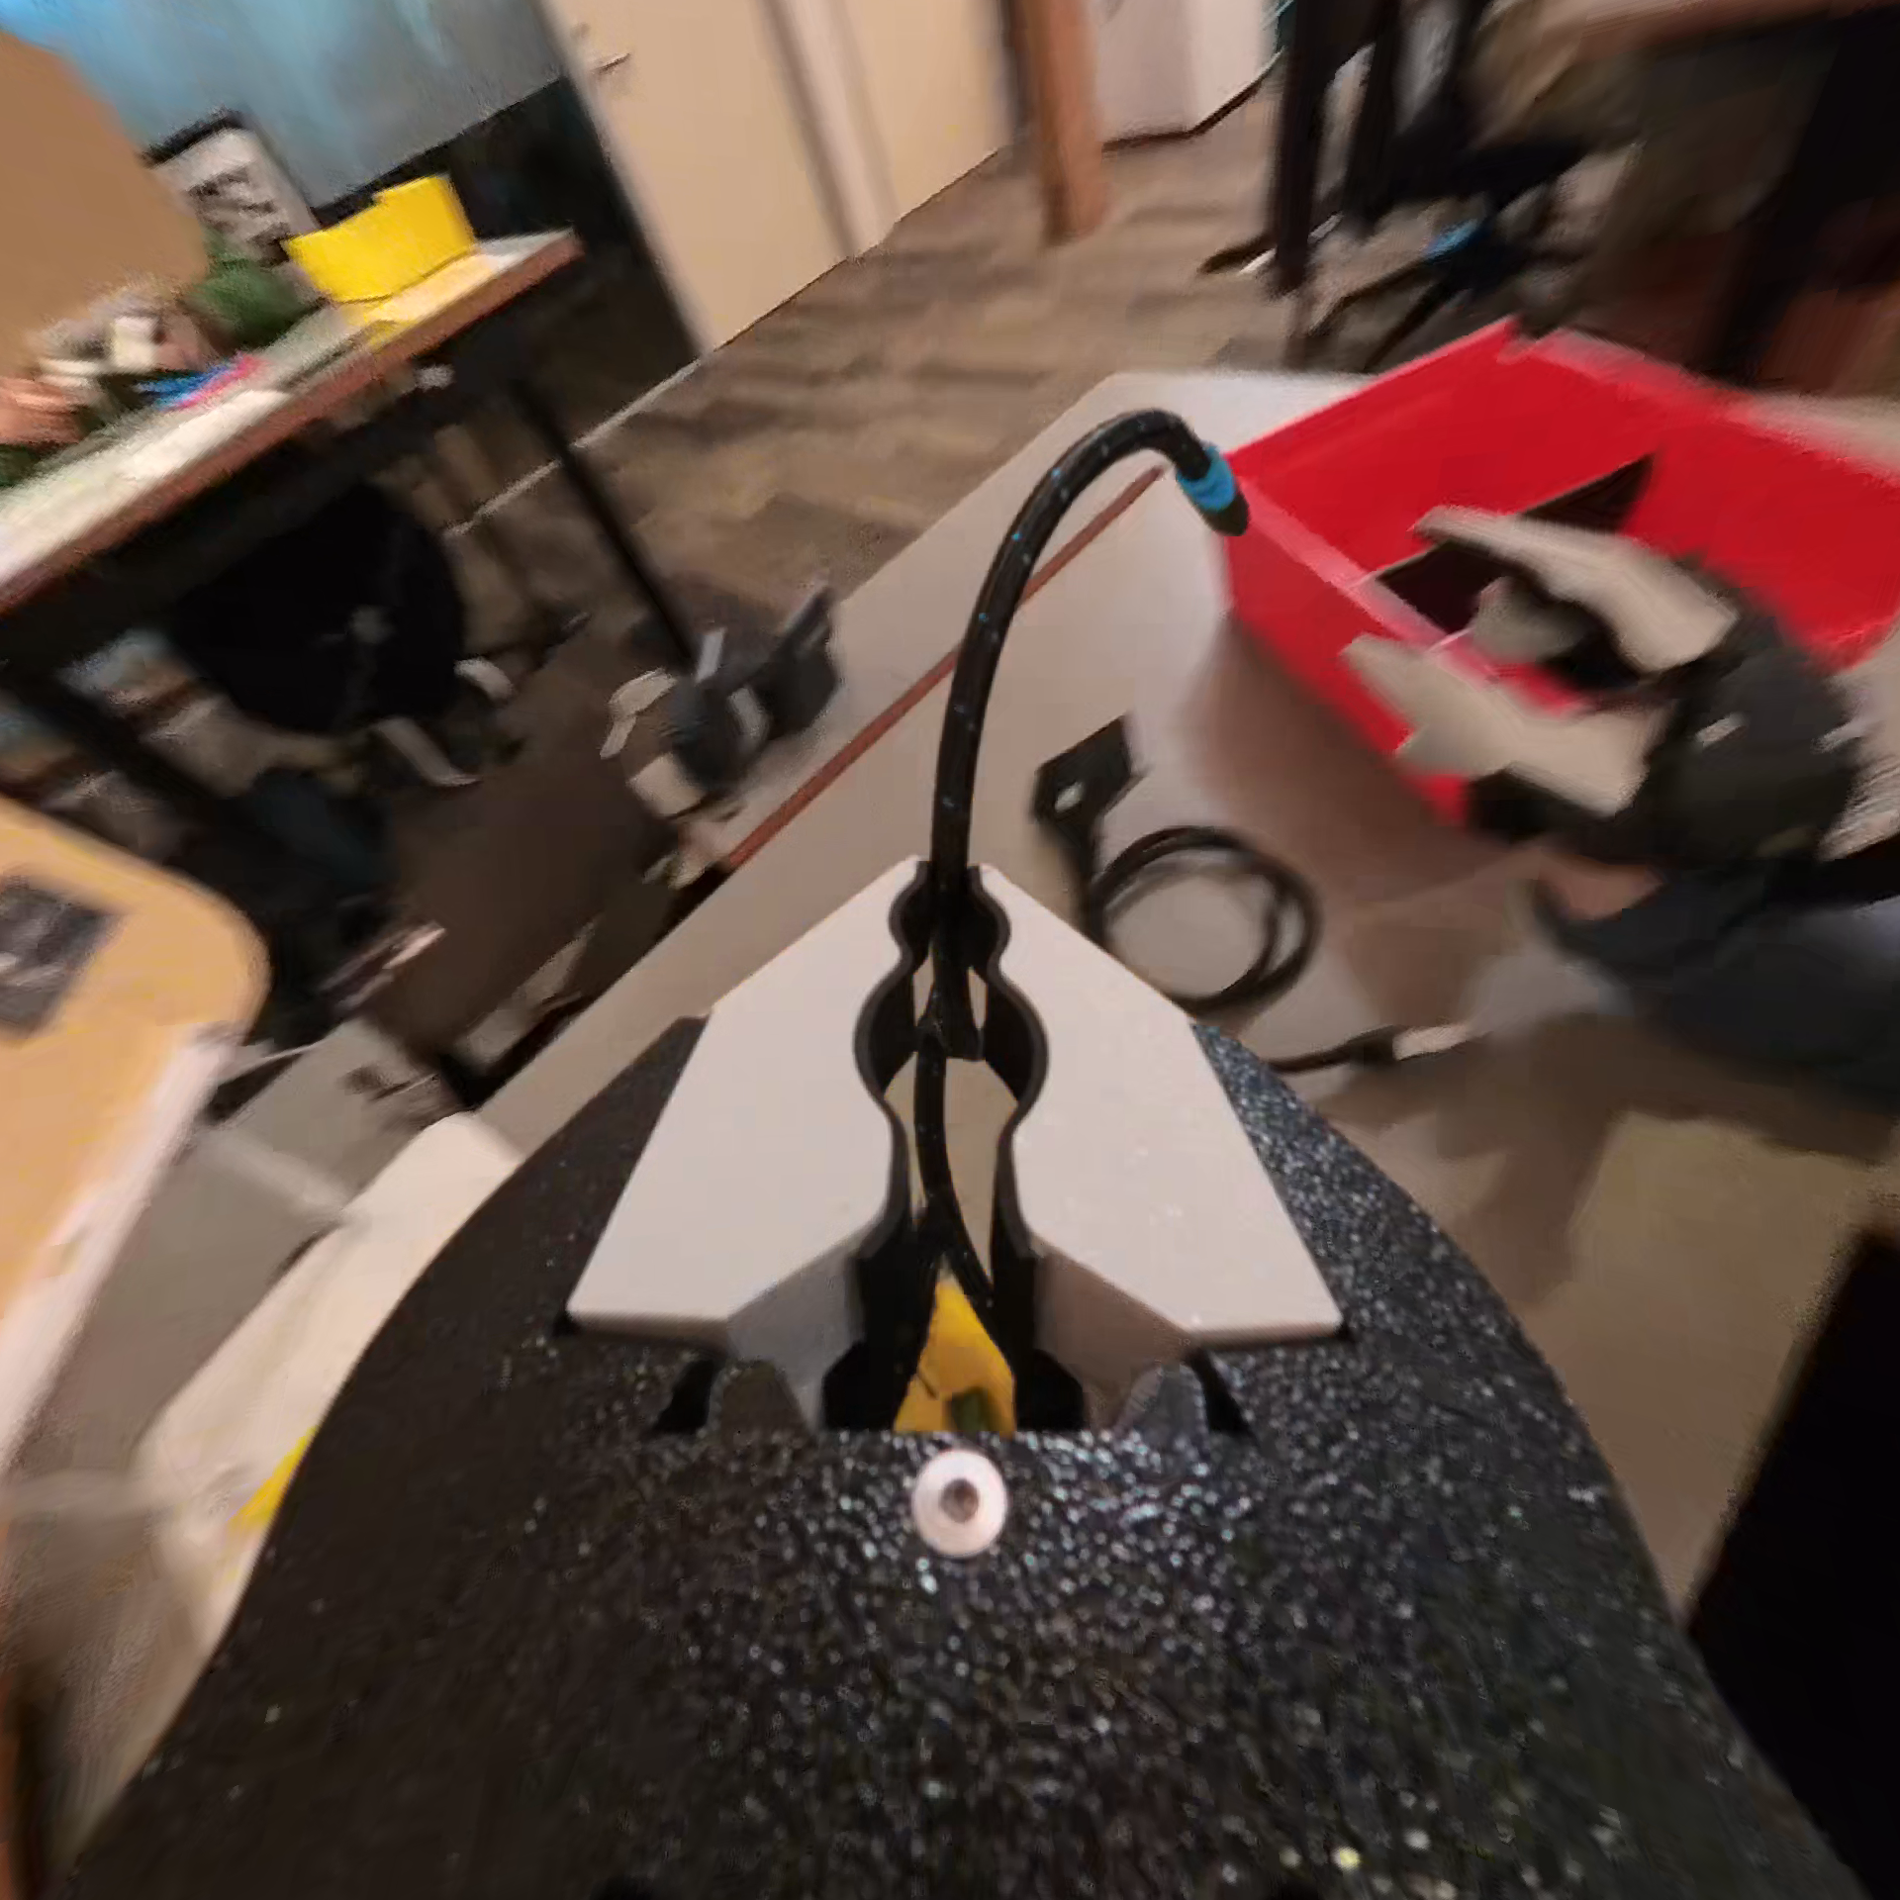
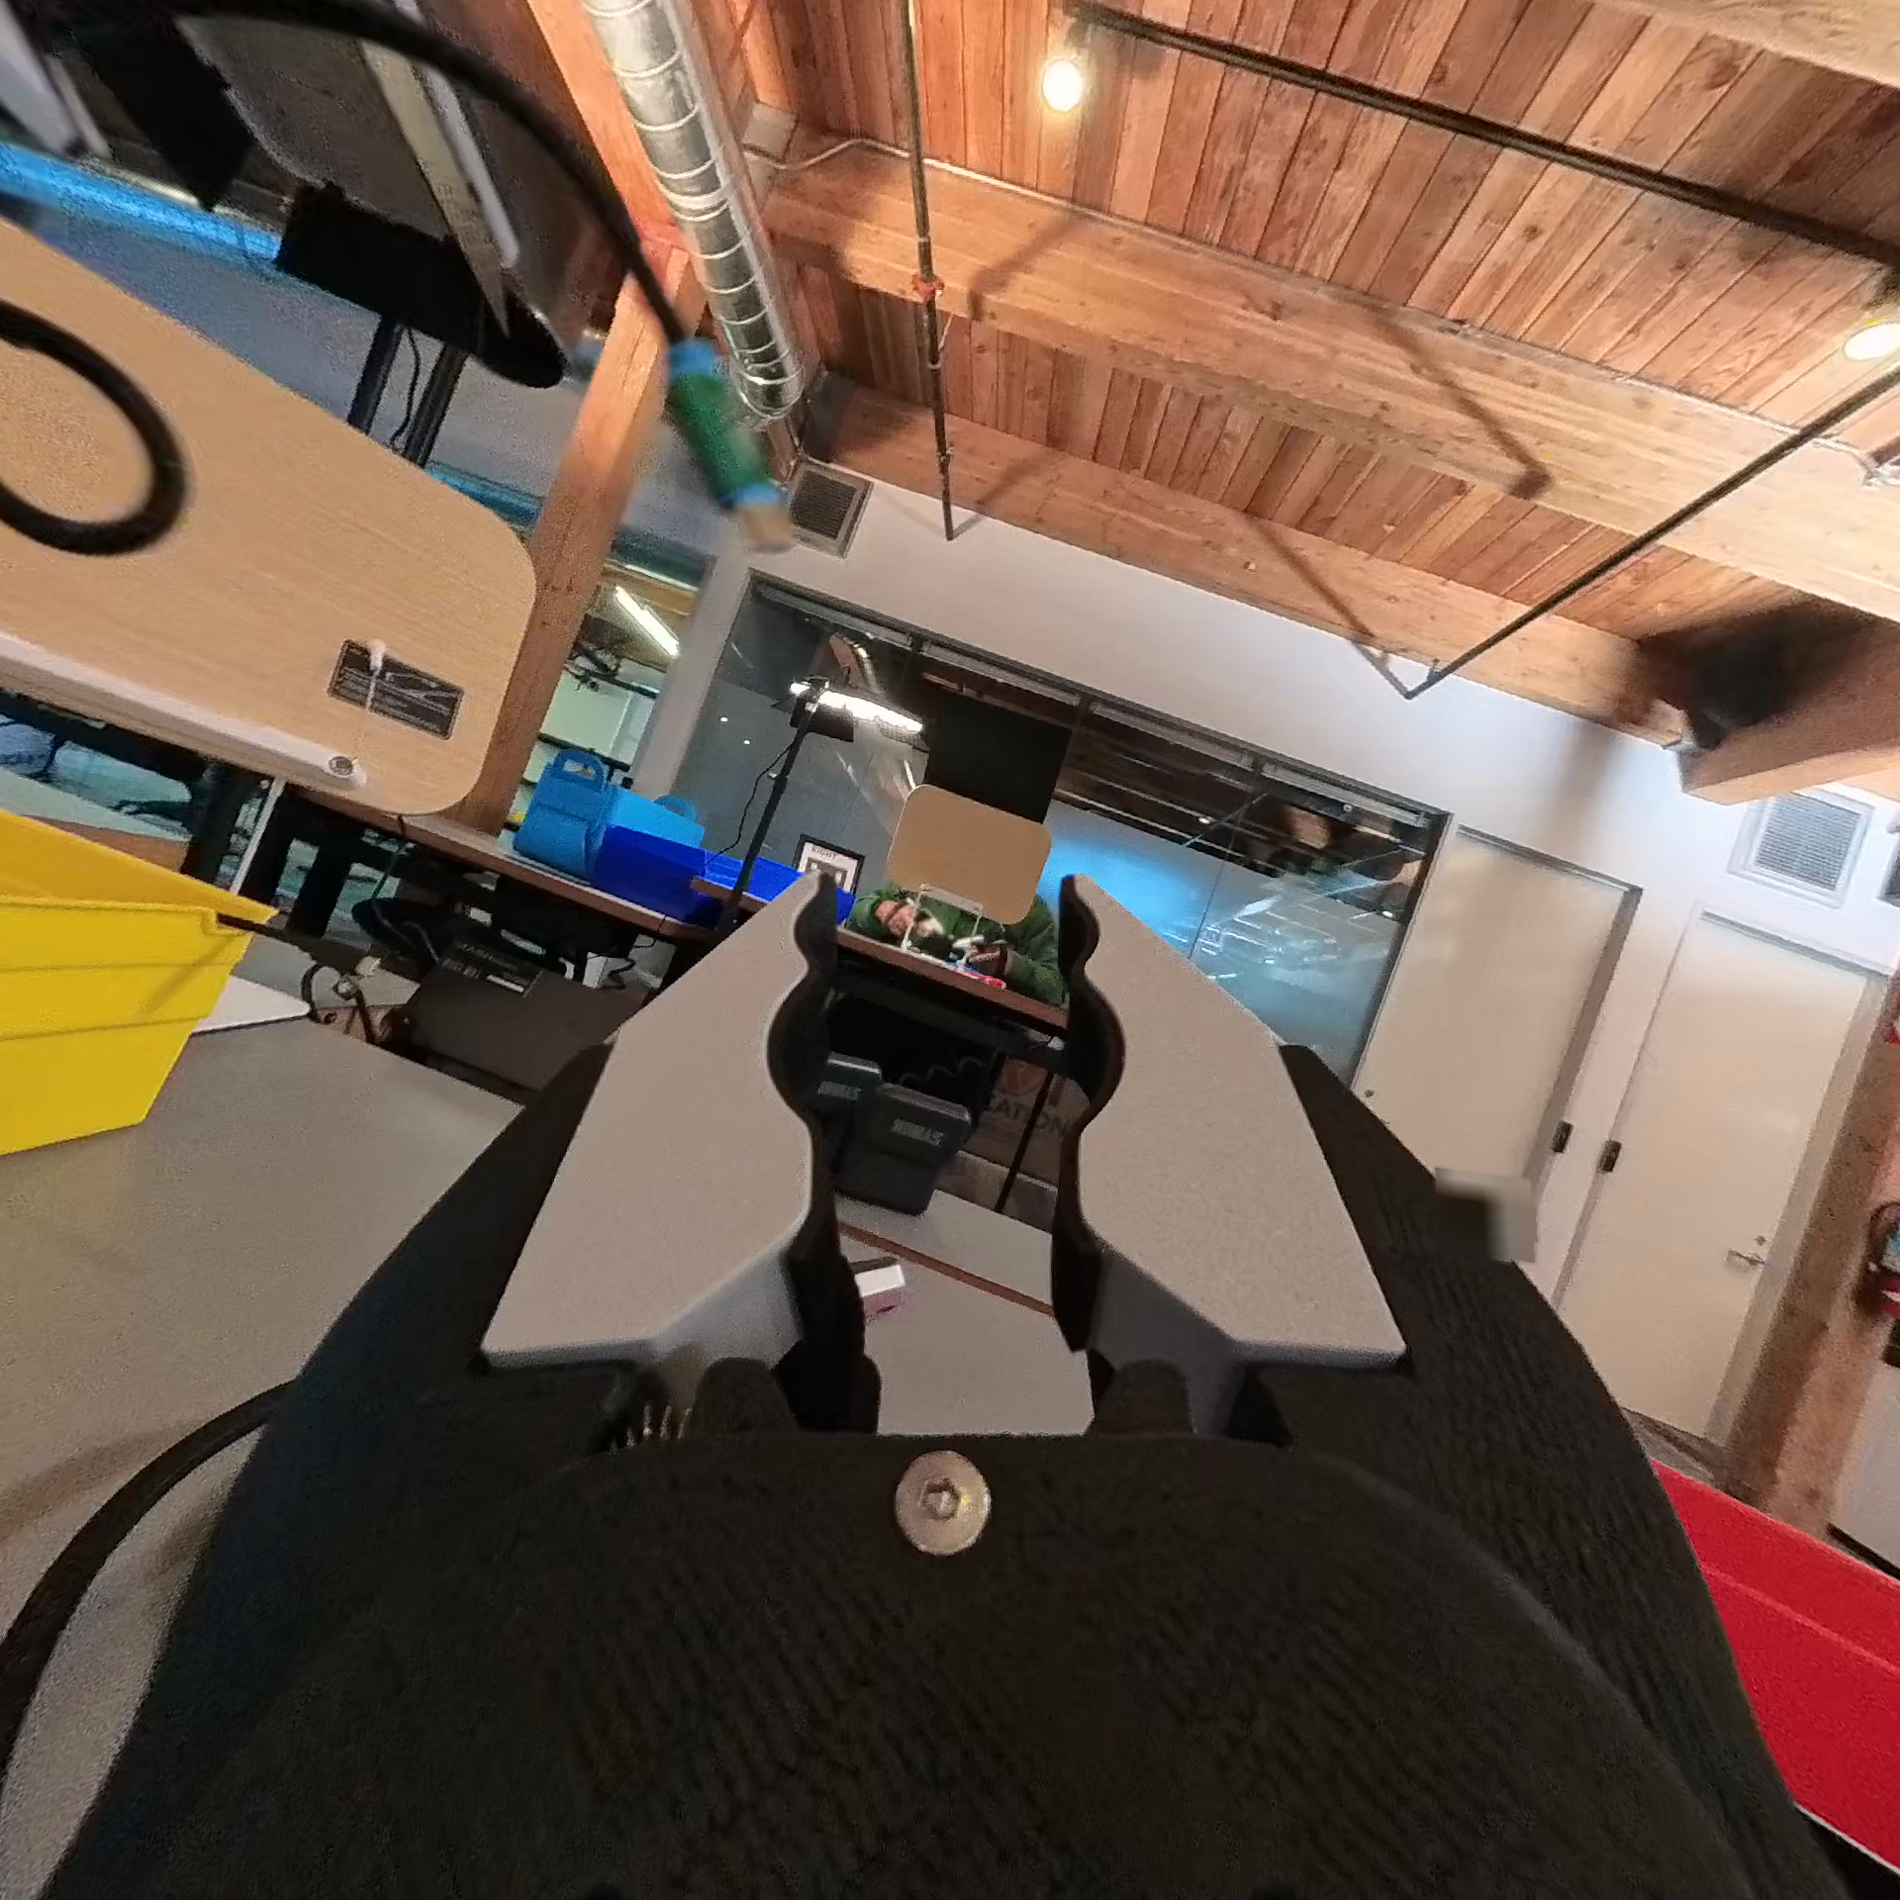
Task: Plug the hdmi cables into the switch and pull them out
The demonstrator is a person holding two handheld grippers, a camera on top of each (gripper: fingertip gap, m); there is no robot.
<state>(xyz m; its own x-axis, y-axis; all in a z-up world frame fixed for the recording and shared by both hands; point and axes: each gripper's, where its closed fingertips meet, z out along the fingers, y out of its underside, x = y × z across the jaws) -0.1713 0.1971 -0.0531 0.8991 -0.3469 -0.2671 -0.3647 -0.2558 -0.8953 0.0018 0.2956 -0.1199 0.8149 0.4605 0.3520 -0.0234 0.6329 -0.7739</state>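
My left gripper is shut on a black HDMI cable, which arcs up from the fingertips to a blue-ringed plug. It is held in the air above the grey table. A small black box, possibly the switch, lies on the table beside a coiled black cable. My right gripper is open and empty, tilted up toward the ceiling. It also shows in the left wrist view, blurred, over the red bin. The held plug hangs at the upper left of the right wrist view.
A red bin stands at the table's far right and shows low right in the right wrist view. A yellow bin stands at the left. A person sits at a far table. The table edge drops to carpet. Across from one pair of fingers to the other is roughly 20 cm.
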